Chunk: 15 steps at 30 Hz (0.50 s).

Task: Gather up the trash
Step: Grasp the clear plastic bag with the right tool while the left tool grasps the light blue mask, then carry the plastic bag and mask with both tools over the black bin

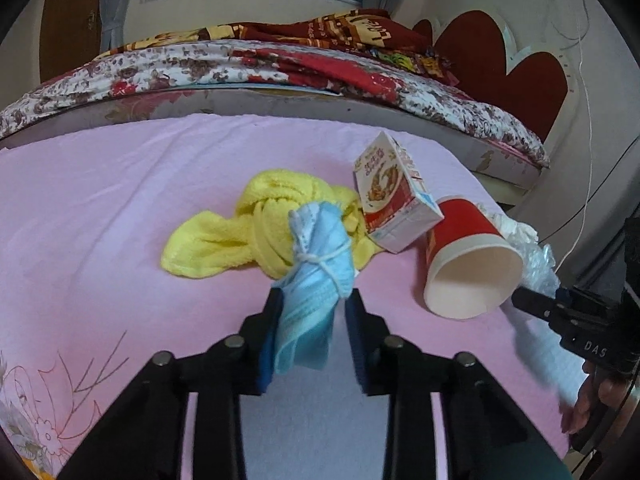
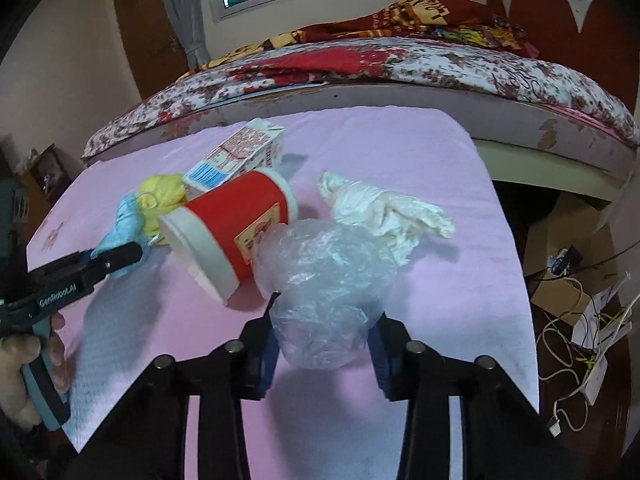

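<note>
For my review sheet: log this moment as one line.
left gripper: shut on face mask | right gripper: shut on plastic bag | red cup: tipped over

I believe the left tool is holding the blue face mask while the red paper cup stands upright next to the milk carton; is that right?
Not quite: the red paper cup lies on its side, open mouth toward the camera, as the left wrist view shows. The left tool does hold the blue face mask, and the cup is next to the milk carton.
</note>
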{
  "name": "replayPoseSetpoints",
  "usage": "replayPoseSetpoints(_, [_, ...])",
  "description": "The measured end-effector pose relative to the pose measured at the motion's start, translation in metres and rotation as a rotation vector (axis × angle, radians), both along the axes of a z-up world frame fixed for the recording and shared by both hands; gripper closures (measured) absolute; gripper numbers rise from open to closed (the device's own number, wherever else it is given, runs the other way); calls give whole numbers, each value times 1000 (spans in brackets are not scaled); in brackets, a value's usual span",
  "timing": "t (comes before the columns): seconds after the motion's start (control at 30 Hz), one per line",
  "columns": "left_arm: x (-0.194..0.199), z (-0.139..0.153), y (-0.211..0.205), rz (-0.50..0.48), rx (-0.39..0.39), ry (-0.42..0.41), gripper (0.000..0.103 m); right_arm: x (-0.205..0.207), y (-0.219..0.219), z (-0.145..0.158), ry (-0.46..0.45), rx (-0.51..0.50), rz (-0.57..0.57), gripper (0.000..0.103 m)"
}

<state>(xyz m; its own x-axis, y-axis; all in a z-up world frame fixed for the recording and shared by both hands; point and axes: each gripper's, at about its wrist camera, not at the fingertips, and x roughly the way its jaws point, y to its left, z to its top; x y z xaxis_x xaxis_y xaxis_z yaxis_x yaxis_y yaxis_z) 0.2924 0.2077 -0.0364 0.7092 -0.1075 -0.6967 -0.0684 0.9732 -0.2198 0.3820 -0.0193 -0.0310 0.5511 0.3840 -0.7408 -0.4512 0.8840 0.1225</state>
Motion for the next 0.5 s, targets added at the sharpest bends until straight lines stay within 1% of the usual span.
replayPoseSetpoints(0.03, [-2,1,0,-1,0,-1,78,-1,1,0,-1,2,4,65])
replayPoseSetpoints(0.07, [-3,2,1,-1,-1,-2,80,-3,1,1,-1,4,9,65])
replayPoseSetpoints(0.17, [-11,5,3,5,-9,-12,80,-9,3,1,0,-2,26,66])
replayPoseSetpoints(0.27, [-19,6,3,-1,1,-10,81,-15,2,2,1,-3,36,68])
replayPoseSetpoints(0.33, [-26,6,3,-2,-2,-11,83,-20,-1,4,-3,-5,37,71])
replayPoseSetpoints(0.5, [-47,10,-1,-9,9,-23,84,-32,-16,14,-12,19,30,72])
